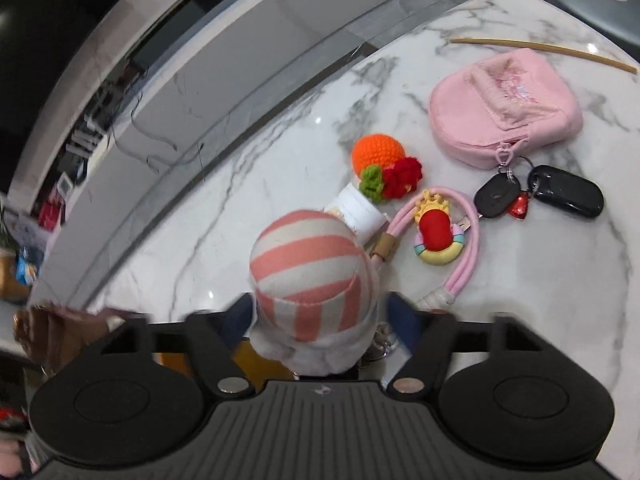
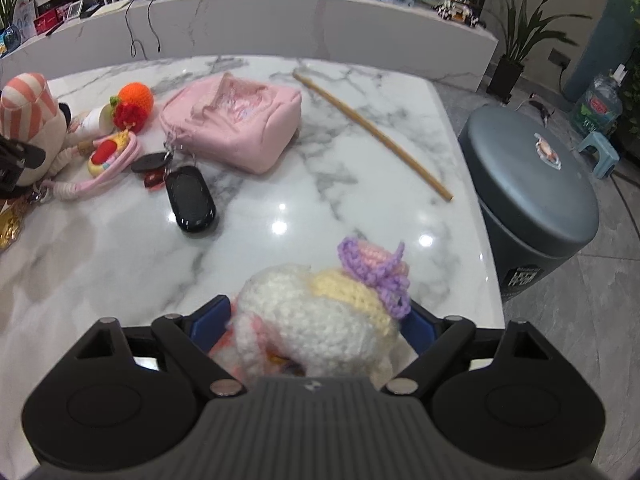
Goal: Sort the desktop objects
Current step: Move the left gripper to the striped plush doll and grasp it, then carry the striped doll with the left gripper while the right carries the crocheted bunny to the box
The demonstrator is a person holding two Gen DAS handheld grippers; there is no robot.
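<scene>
My left gripper is shut on a plush doll with a pink-and-white striped hat, held over the marble table; the doll also shows at the left edge of the right wrist view. My right gripper is shut on a white crochet doll with a purple bow, above the table's near right part. On the table lie a crochet orange with red flower, a pink cable with a red charm, black car keys and a pink pouch.
A thin wooden stick lies diagonally at the table's far right. A grey round bin stands off the table's right edge. A white counter with cables and clutter runs behind the table.
</scene>
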